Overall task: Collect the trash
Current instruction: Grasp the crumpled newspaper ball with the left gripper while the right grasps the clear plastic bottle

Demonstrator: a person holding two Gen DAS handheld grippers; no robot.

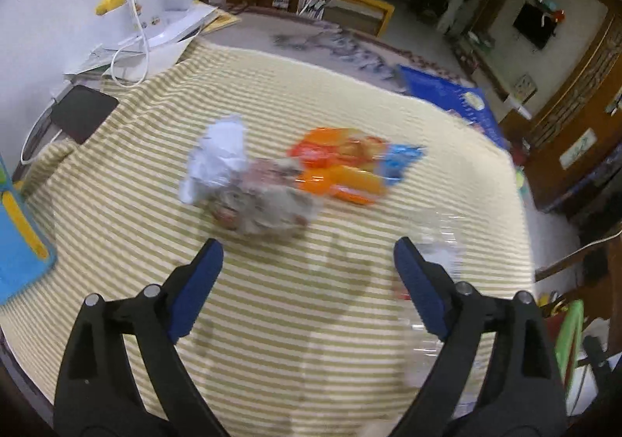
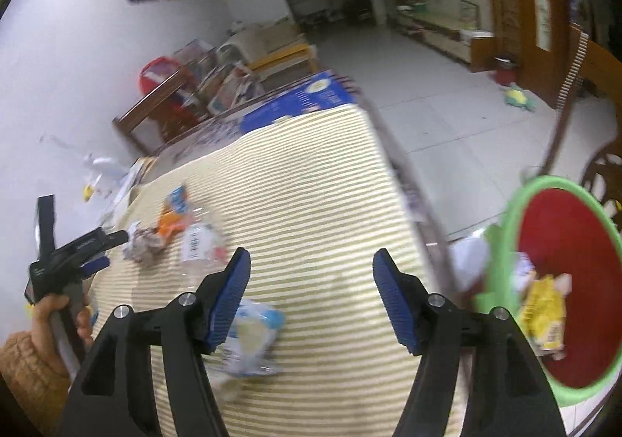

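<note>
On the striped cloth (image 1: 311, 339) covering the bench, the left claw (image 1: 309, 254) stood wide open and empty, short of a crumpled paper wad (image 1: 248, 203) and an orange wrapper (image 1: 338, 168). Beside it lay a clear plastic bottle (image 2: 200, 242). The right claw (image 2: 311, 266) was likewise open, holding nothing, a blue-white packet (image 2: 252, 336) just beside its left finger. Off the bench edge, a green-rimmed bin (image 2: 505, 227) held a yellow wrapper (image 2: 544, 312).
</note>
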